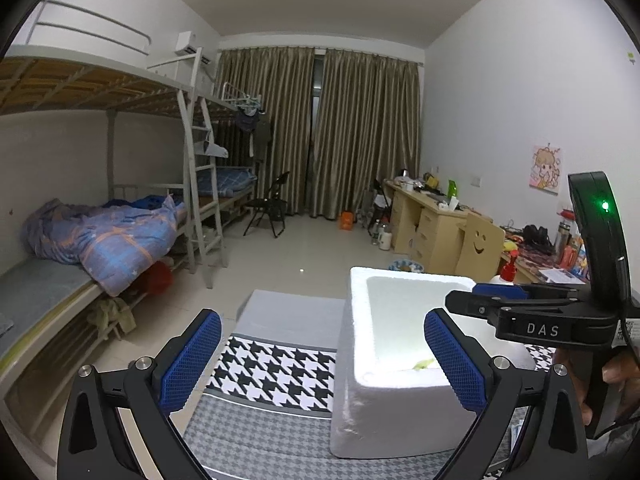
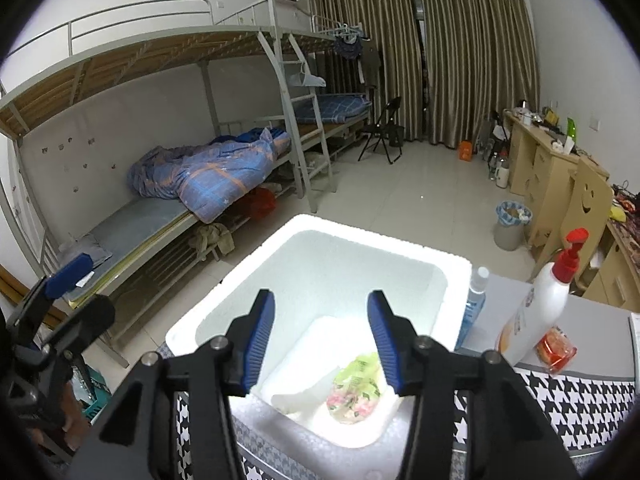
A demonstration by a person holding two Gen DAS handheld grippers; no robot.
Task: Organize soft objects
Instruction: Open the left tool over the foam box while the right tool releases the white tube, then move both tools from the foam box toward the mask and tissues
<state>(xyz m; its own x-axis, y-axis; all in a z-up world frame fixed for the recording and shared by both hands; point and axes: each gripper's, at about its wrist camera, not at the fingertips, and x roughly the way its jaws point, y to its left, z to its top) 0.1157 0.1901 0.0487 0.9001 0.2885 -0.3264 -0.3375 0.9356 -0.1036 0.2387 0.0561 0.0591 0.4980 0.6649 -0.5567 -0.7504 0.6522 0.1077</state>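
1. Right gripper (image 2: 321,334) hangs over the open white foam box (image 2: 452,268); jaws spread apart, nothing between them.
2. A soft packet (image 2: 356,388), green at one end and pink-flowered at the other, lies on the box floor, below the jaws and nearer the right-hand finger; not touching either finger as far as can be seen.
3. Long axis of the packet runs roughly from the near box wall toward the far wall, green end farther away, flowered end close to the near wall. It lies flat.
4. A white fold of something pale (image 2: 296,398) rests just left of the packet on the box floor; what it is cannot be told.
5. Left gripper (image 1: 322,354) is held beside the box, jaws released and wide, holding nothing. Its right-hand finger overlaps the near box rim in the left wrist view; contact cannot be told. Only a sliver of green (image 1: 424,364) shows inside the box from there.
6. The box sits on a worktop covered with a black-and-white houndstooth cloth (image 1: 276,372).
7. Just beyond the box's right wall stand a blue clear bottle (image 2: 476,300), a white pump bottle with a red top (image 2: 536,312), and a small red wrapped item (image 2: 557,350) at the pump bottle's foot.
8. Most of the box floor is bare. Left of the box the cloth is uncovered up to the worktop edge, with tiled floor (image 1: 304,248) past it.
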